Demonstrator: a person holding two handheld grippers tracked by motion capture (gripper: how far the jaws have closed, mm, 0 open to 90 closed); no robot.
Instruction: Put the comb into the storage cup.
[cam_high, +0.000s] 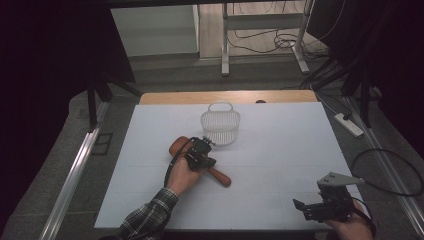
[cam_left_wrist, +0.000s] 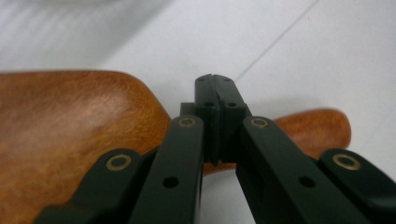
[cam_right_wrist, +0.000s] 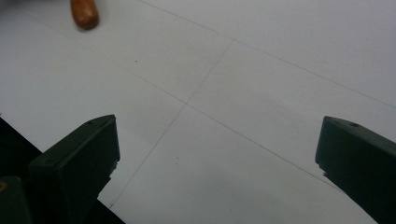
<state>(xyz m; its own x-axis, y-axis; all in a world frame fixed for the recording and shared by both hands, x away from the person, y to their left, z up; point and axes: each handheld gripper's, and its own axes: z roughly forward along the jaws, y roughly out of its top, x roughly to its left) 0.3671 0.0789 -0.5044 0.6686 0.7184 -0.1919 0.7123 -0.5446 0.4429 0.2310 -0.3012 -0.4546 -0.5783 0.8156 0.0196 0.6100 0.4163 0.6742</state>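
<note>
My left gripper (cam_left_wrist: 215, 91), jaws pressed together on nothing, sits over the wooden rolling pin (cam_high: 221, 177) at centre frame. I'd open before gripping its handle. My right gripper (cam_high: 320, 205) waits wide open and empty, lower right.

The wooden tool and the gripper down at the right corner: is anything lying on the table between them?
No. In the high view the white table is bare between the wooden tool and the right gripper.

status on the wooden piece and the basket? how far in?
Done: nothing; the white basket is empty. In hand: the left gripper, jaws shut together with nothing between, sits over the wooden rolling pin on the table. Left: gripping and moving it. The right gripper is open, idle.
</note>
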